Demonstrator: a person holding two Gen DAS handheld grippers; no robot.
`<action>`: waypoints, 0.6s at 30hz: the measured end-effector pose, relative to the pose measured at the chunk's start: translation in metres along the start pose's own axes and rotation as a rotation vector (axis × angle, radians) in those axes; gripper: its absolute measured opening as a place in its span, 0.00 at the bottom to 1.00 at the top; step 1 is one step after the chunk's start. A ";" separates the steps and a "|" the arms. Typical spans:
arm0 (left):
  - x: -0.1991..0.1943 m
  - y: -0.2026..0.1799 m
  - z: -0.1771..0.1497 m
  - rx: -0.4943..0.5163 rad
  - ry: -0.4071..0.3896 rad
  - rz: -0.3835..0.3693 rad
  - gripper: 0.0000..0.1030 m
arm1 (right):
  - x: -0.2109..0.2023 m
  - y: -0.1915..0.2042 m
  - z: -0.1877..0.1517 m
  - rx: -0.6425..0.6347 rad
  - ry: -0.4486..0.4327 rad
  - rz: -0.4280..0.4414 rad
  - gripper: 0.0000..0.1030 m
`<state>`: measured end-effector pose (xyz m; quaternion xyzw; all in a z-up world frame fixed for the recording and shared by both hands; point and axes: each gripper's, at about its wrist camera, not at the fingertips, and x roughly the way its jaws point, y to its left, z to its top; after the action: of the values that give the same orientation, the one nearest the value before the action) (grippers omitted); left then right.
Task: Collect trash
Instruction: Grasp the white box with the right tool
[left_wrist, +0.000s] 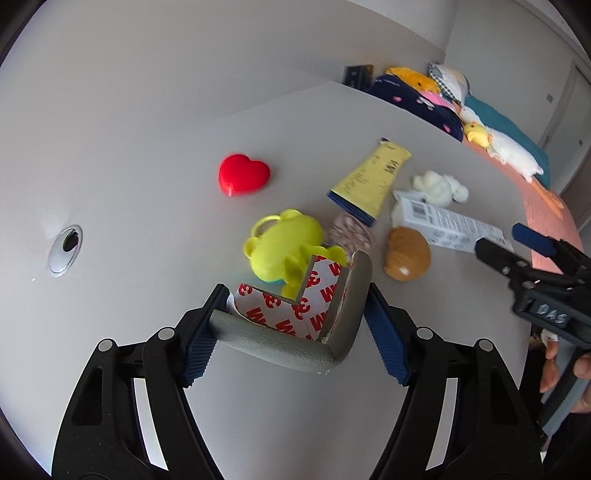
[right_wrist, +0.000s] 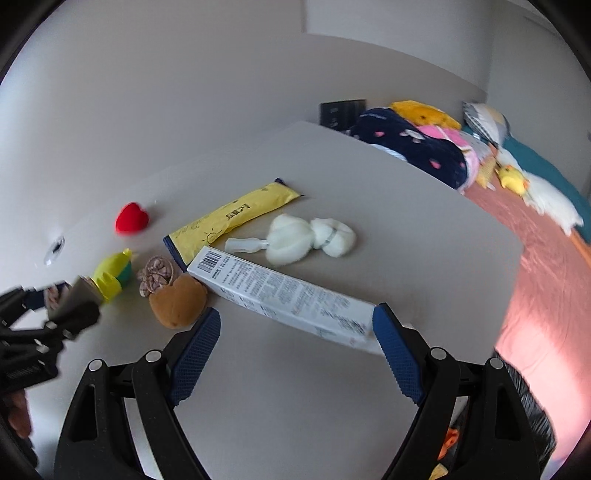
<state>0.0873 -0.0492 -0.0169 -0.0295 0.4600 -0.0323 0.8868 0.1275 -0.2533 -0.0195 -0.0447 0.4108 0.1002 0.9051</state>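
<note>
My left gripper (left_wrist: 295, 295) is shut on a grey L-shaped corner guard (left_wrist: 284, 347) whose backing paper has red print; its blue pads press both ends, above the white table (left_wrist: 147, 147). A long white box (right_wrist: 288, 295) with a barcode lies just ahead of my right gripper (right_wrist: 298, 312), which is open, its right fingertip at the box's near end. A yellow packet (right_wrist: 236, 214) lies beyond it. In the left wrist view the right gripper (left_wrist: 498, 240) hovers by the white box (left_wrist: 443, 221).
On the table lie a red heart (left_wrist: 243, 173), a yellow-green toy (left_wrist: 284, 247), a brown plush (left_wrist: 408, 253), a white plush (right_wrist: 306, 236) and a small patterned item (right_wrist: 155, 275). A cable grommet (left_wrist: 65, 249) sits left. A bed (right_wrist: 535, 277) with pillows lies right.
</note>
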 end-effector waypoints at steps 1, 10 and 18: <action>0.000 0.003 0.002 -0.007 -0.002 -0.001 0.69 | 0.005 0.003 0.003 -0.026 0.007 -0.003 0.82; 0.001 0.010 0.011 -0.026 -0.010 -0.011 0.69 | 0.043 0.012 0.009 -0.148 0.077 -0.025 0.82; -0.004 0.008 0.012 -0.020 -0.019 -0.015 0.69 | 0.041 0.011 0.002 -0.112 0.099 0.056 0.44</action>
<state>0.0946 -0.0402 -0.0076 -0.0422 0.4515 -0.0341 0.8906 0.1531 -0.2366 -0.0489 -0.0884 0.4498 0.1459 0.8767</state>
